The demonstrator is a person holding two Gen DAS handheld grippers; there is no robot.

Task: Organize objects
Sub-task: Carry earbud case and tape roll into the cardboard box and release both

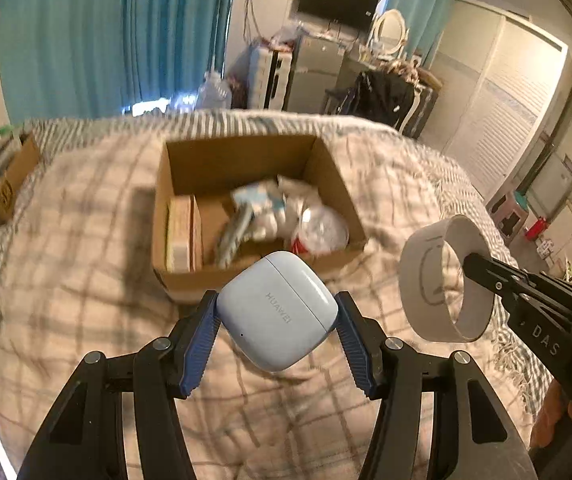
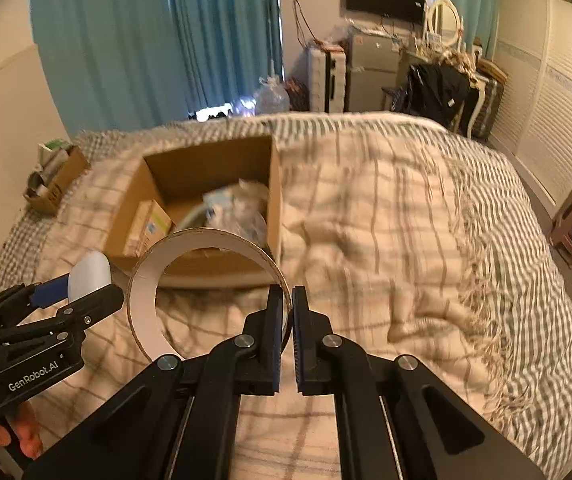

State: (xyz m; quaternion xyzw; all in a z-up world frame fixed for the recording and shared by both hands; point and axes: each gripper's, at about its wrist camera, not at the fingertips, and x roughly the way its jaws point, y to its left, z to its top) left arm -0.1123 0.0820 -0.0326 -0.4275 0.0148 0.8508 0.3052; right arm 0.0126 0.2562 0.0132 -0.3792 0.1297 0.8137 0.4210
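With the left gripper [image 1: 277,316] squeezing the earbud case [image 1: 276,314] and the right gripper [image 2: 288,312] pinched on the tape ring [image 2: 206,280], both look ready to drop into the cardboard box [image 1: 242,156] mid-frame.

Two grippers: the left gripper [image 1: 276,316] and the right gripper [image 2: 289,304]. One earbud case [image 1: 276,314]. One tape ring [image 2: 206,280]. Two cardboard boxes on the bed: one big box [image 1: 242,156] and one small box [image 1: 4,184]. The big box's contents are too blurred to count.
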